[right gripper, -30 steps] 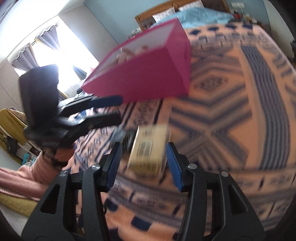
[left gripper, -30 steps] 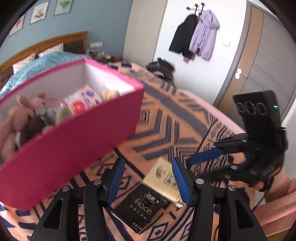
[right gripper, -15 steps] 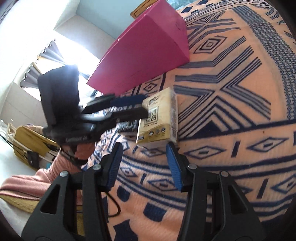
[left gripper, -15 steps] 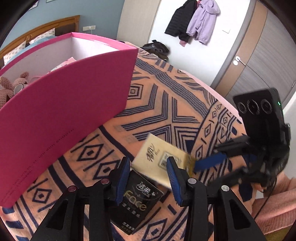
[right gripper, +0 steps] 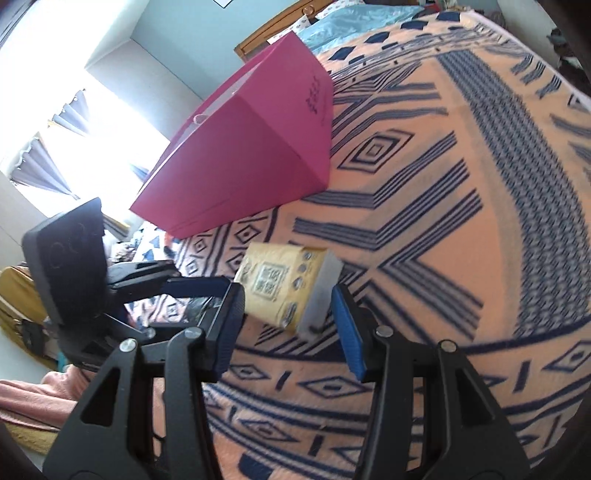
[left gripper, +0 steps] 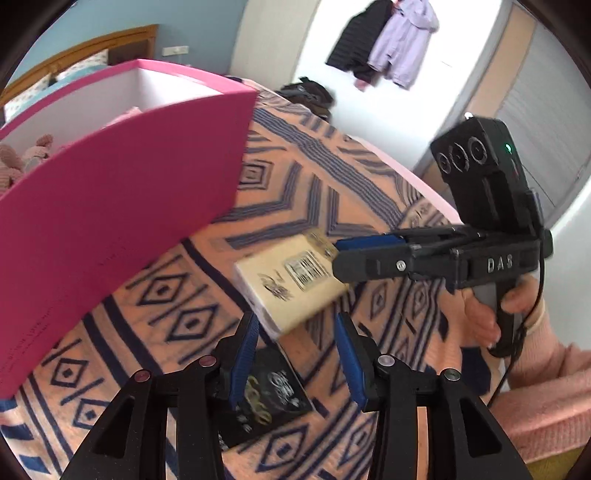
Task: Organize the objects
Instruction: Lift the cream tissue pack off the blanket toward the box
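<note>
A yellow tissue pack [left gripper: 288, 280] hangs tilted just above the patterned bedspread [left gripper: 332, 177], blurred by motion. My right gripper [right gripper: 288, 299] is shut on the yellow pack [right gripper: 277, 284] at its fingertips. In the left wrist view the right gripper [left gripper: 343, 254] comes in from the right. A black tissue pack [left gripper: 273, 391] lies flat on the bed below my left gripper [left gripper: 295, 325]. The left jaws are opening a little; the black pack sits partly between them, with a gap at the right finger. The pink box [left gripper: 110, 229] stands at the left.
Plush toys [left gripper: 14, 162] lie inside the pink box [right gripper: 251, 155]. A hand in a pink sleeve [left gripper: 480, 325] holds the right gripper. A dark bag [left gripper: 306, 92] sits at the bed's far end, coats [left gripper: 388, 40] hang on the wall, and the headboard [right gripper: 273, 33] is behind the box.
The left jaws have narrowed over the black pack. The yellow pack has turned and tilted with the right gripper, which rolled and sank slightly toward the bed.
</note>
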